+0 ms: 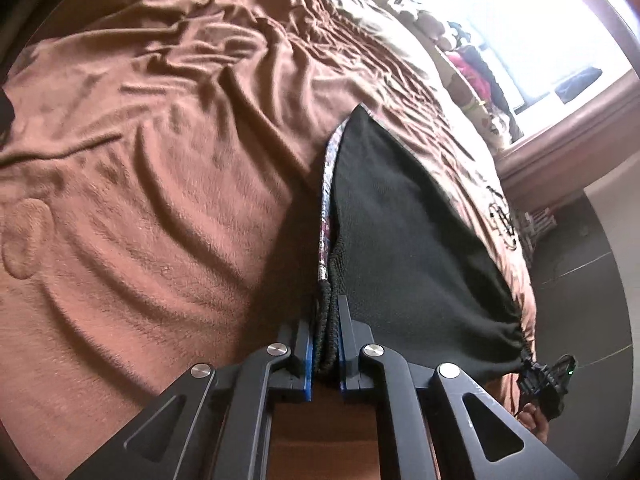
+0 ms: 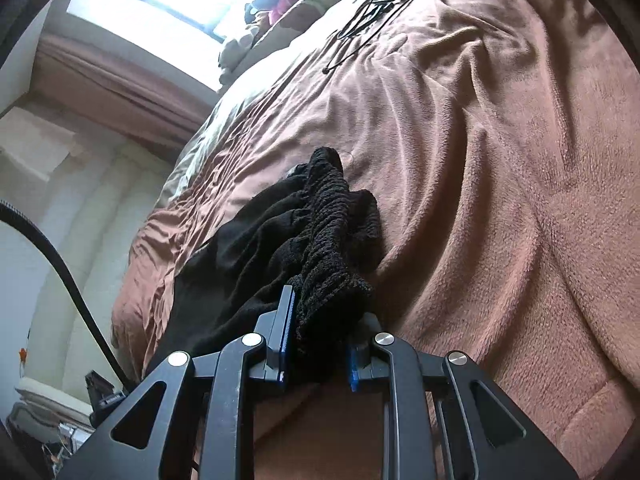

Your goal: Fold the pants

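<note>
In your left wrist view, your left gripper (image 1: 325, 344) has its fingers pressed in on the ribbed waistband of the black pants (image 1: 404, 220), which bunches between the blue pads directly ahead of the camera. From that pinch the fabric stretches up and away in a taut, smooth triangle, its far tip toward the bed's far edge by the window (image 1: 532, 36), with a strip of patterned lining showing along its left border. At the lower right, your right gripper (image 1: 544, 376) holds the gathered other end of the waistband near the bed's side edge. The pants hang above the brown blanket (image 1: 140, 160), which is wrinkled across the bed. In your right wrist view, your right gripper (image 2: 320, 340) is likewise clamped on the pants (image 2: 312, 232); the knitted waistband is crumpled into a thick wad between its fingers and rises just beyond them. The smoother black cloth trails off to the left, over the blanket (image 2: 500, 160) near the bed's side edge. A black cable (image 2: 372, 12) lies at the bed's far end.
</note>
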The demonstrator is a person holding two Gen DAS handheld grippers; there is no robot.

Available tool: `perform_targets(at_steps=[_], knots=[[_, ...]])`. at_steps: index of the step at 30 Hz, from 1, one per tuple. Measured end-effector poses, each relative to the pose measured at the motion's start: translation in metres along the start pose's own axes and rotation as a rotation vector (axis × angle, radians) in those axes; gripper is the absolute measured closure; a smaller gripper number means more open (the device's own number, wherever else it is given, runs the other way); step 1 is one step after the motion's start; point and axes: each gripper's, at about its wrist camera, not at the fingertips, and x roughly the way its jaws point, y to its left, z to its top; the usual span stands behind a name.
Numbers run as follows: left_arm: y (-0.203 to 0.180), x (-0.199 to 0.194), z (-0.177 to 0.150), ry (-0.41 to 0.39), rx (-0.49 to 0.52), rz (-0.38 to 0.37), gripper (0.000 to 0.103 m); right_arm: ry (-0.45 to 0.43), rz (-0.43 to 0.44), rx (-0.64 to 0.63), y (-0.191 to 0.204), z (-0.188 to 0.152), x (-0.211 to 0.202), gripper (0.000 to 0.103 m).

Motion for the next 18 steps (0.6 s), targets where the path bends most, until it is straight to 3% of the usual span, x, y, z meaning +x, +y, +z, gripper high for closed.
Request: perform_targets(at_steps=[18], knots=[[0.016,-0.063,-0.022,-0.042,-0.015,-0.04,0.095,0.032,0.006,-0.037,0.025,-0.015,-0.029,0.086]])
